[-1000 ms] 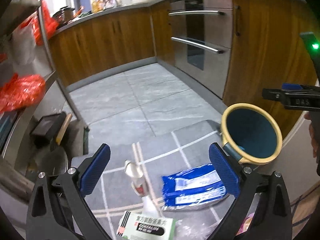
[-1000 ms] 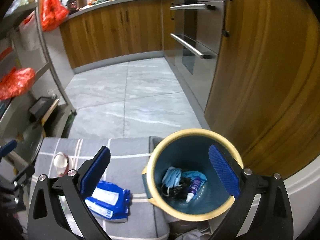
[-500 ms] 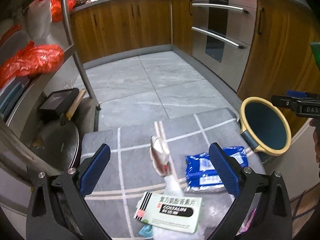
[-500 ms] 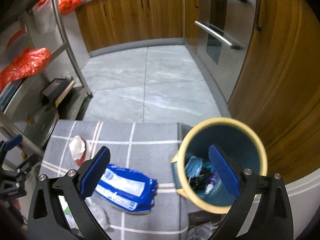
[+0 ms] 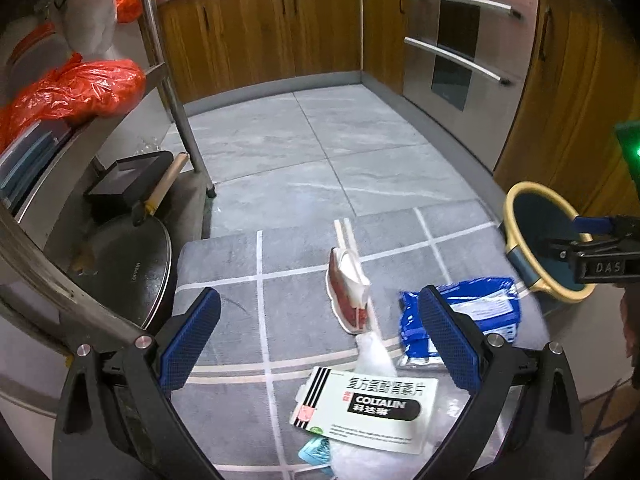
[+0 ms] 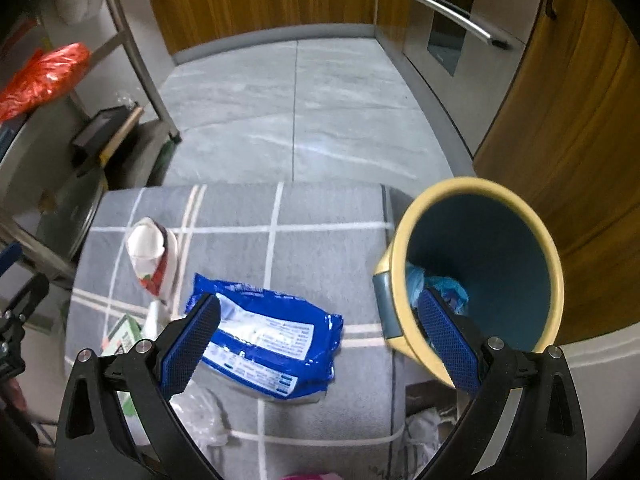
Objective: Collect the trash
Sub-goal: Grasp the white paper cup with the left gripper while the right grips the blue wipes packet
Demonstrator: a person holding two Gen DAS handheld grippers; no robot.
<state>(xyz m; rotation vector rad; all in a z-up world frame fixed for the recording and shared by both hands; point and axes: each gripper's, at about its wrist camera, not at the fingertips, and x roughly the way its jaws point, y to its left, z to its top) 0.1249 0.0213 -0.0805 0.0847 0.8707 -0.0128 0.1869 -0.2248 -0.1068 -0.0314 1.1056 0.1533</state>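
Both wide open, holding nothing: left hand-held gripper over the medicine box, right hand-held gripper above the blue pack, beside the bin.

Black grippers, blue textured fingers, silver screws.

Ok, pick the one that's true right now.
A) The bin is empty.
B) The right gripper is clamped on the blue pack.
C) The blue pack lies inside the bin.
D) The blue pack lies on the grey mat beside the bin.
D: the blue pack lies flat on the grey mat left of the bin, which already holds trash, and the right gripper is open above it.
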